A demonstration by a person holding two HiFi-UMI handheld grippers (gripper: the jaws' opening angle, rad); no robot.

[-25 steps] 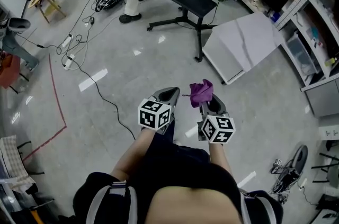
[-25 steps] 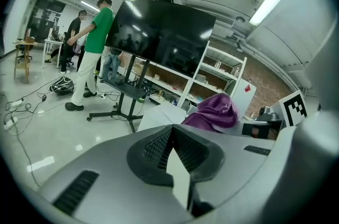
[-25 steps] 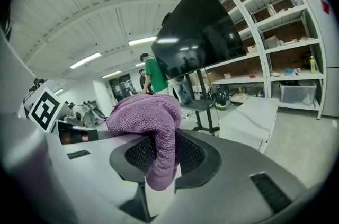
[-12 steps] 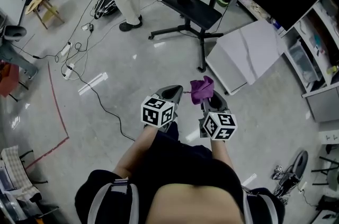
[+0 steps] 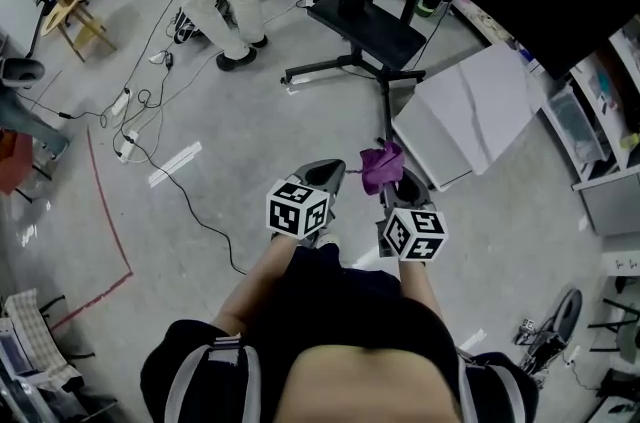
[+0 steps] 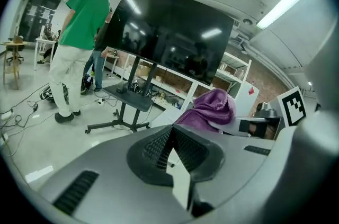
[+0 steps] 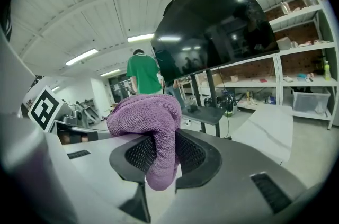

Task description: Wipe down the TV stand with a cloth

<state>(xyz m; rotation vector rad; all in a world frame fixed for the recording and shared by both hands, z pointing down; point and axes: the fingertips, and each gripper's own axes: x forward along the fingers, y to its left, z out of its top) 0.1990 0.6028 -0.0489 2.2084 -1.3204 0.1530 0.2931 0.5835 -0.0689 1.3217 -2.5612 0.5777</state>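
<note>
The right claw [image 5: 396, 189] was clamped on the purple cloth [image 5: 380, 167], and the left claw [image 5: 322, 177] was closed with nothing in it. The TV stand [image 5: 372, 23] stood well ahead of both, probably nearer the right one.

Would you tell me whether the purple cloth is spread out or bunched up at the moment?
Bunched up: the purple cloth is a rounded wad, pinched in the right claw.
</note>
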